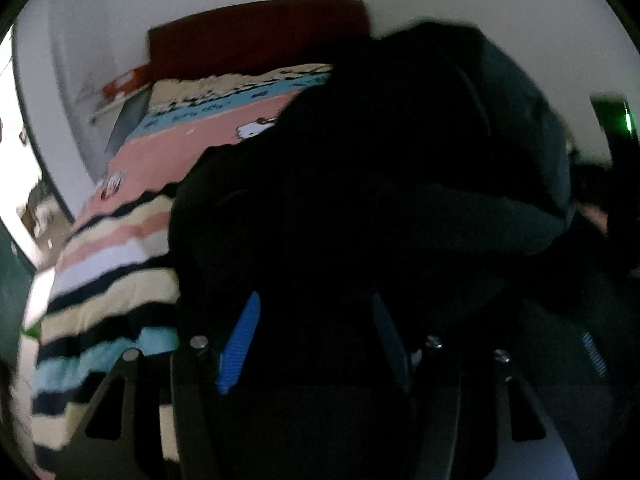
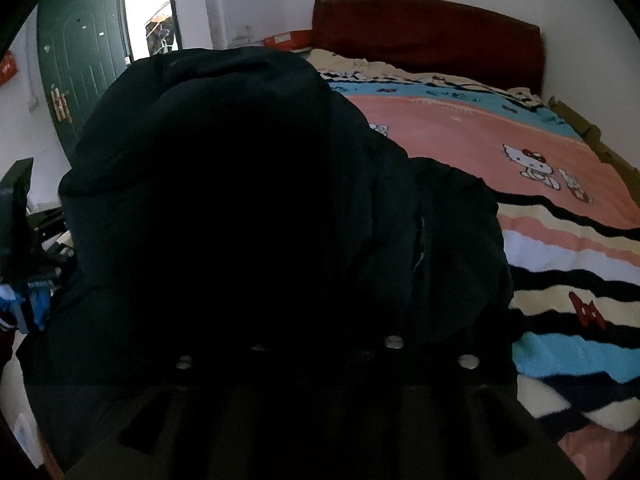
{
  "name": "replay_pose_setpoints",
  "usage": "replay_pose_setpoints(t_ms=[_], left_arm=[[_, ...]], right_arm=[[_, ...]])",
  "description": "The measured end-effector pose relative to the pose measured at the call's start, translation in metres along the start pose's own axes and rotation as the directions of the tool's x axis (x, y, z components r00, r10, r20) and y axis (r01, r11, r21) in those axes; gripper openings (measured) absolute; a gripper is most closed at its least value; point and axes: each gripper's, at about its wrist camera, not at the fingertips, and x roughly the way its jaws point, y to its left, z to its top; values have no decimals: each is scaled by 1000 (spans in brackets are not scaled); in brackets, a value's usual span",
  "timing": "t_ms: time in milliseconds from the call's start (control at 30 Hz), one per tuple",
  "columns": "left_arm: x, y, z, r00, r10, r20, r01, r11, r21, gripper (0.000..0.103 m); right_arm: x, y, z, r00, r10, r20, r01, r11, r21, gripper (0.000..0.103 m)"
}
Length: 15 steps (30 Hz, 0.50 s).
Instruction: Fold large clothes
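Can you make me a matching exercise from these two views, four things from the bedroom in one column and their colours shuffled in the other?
Things:
1. Jacket
2. Headboard
3. Door
4. Pads on the left tongs

Colours:
A. Bright blue
B. Dark green
C. Black, or very dark navy
D. Dark red

Pairs: 1-C, 2-D, 3-B, 4-A

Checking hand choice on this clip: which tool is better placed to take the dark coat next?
Probably left. The left tool shows blue pads parted with the dark coat right between them. The right tool's fingertips are lost in dark fabric, so its readiness is unclear.
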Motion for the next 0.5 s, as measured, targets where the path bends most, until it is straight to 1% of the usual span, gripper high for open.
replay_pose_setpoints(t_ms=[67,167,233,300,400,500], left_arm=[[-4,7,3,1000,-11,-1,11,999,-49,57],[-9,11,6,1000,-11,-7,10,997,-74,57],[-12,12,9,1000,-26,-14,25,995,-92,57],[-18,15,15,999,-36,-3,35,993,-116,57],[-24,16,33,999,-38,15,40,990,-134,57],[-25,20,62,998,-48,42,54,984,-168,57]], right_arm=[[-4,1,-4,1000,0,-4,0,1000,2,38],[-13,1,-11,1000,7,-15,-7,1000,14,38],[-22,0,-15,1000,15,-22,-14,1000,21,38],[-33,-1,-18,999,25,-22,-24,999,28,38],[-52,-1,-12,1000,21,-6,-21,999,26,38],[-65,-1,10,999,15,30,-15,1000,12,39]])
